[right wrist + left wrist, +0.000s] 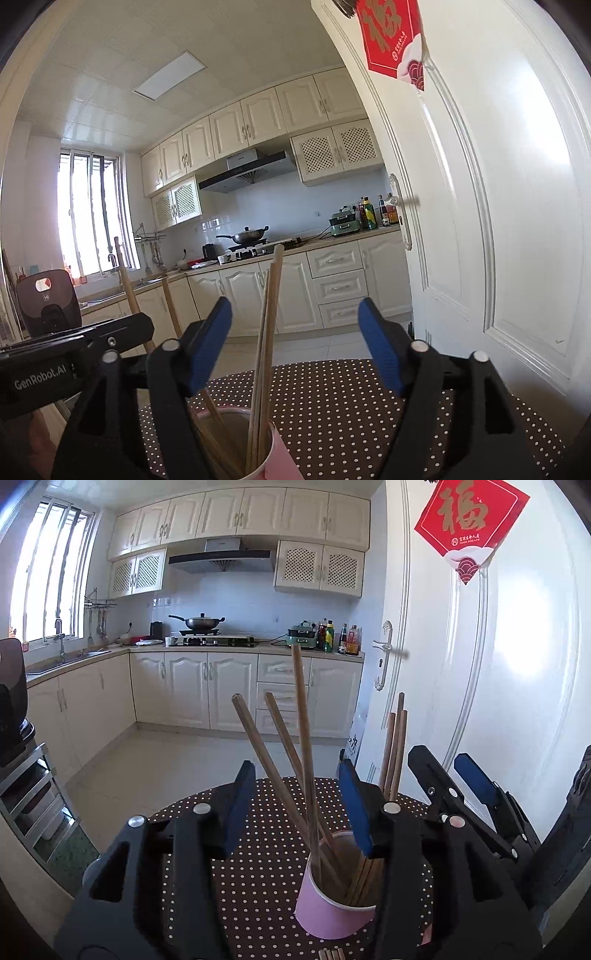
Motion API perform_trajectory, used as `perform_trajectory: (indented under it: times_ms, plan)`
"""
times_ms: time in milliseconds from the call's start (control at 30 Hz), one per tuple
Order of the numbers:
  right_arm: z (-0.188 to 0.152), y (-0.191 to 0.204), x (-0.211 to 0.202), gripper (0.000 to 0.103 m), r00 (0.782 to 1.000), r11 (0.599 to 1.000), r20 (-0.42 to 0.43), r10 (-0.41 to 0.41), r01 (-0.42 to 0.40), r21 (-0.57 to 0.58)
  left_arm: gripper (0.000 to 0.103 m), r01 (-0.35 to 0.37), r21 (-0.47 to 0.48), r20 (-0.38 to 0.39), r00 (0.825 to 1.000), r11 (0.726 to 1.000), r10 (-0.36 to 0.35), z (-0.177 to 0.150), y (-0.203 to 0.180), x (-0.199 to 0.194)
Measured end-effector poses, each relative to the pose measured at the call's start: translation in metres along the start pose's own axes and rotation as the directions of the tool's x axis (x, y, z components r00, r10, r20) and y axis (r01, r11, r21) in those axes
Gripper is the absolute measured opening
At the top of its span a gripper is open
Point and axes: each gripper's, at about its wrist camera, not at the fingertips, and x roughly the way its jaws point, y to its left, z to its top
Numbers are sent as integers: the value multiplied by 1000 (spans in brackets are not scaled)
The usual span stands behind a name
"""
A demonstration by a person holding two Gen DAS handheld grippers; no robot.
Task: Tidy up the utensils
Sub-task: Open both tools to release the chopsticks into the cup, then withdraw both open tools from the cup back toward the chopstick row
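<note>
Standing on a round table point(258, 849) draped in dark brown cloth with small white dots, a pink paper cup point(332, 912) serves as the landmark: a smooth, slightly tapered cylinder with a rolled white rim and a pale brown inside. Slim wooden chopsticks point(303, 746), squared at their upper ends, rise out of the cup and fan apart, some leaning away to its left, one nearly upright, a tighter bunch leaning to its right. More wooden stick ends point(330, 954) lie flat on the cloth just in front of the cup, at the picture's bottom edge. The left gripper point(297, 805) hovers over the cup's near-left side, its matte black plastic arms studded with shiny round rivets and tipped with blue textured pads; its jaws stand apart, several sticks rise between the pads, and the pads do not pinch them. The right gripper point(295, 347), of the same build, sits just right of the cup in the left wrist view; in its own view its jaws are spread wide with two pale sticks point(267, 325) standing free in the gap above the cup's rim point(271, 435), touching neither pad.
</note>
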Motion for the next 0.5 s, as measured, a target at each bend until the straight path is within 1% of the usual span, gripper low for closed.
perform_trajectory:
  times_ms: [33, 167, 267, 500]
  plan:
    - [1, -3, -1, 81, 1000, 1000, -5, -1, 1, 11, 47, -1, 0, -4, 1000, 1000, 1, 0, 0, -1]
    - [3, -10, -11, 87, 1000, 1000, -7, -9, 9, 6, 47, -19, 13, -12, 1000, 1000, 19, -4, -1, -4]
    - [4, -10, -18, 90, 1000, 1000, -6, -12, 12, -20, 47, -29, 21, -18, 999, 999, 29, -7, -2, -7]
    - [4, -13, -29, 90, 1000, 999, -20, -24, 23, -45, 51, -37, 31, -33, 999, 999, 38, -13, -6, -13]
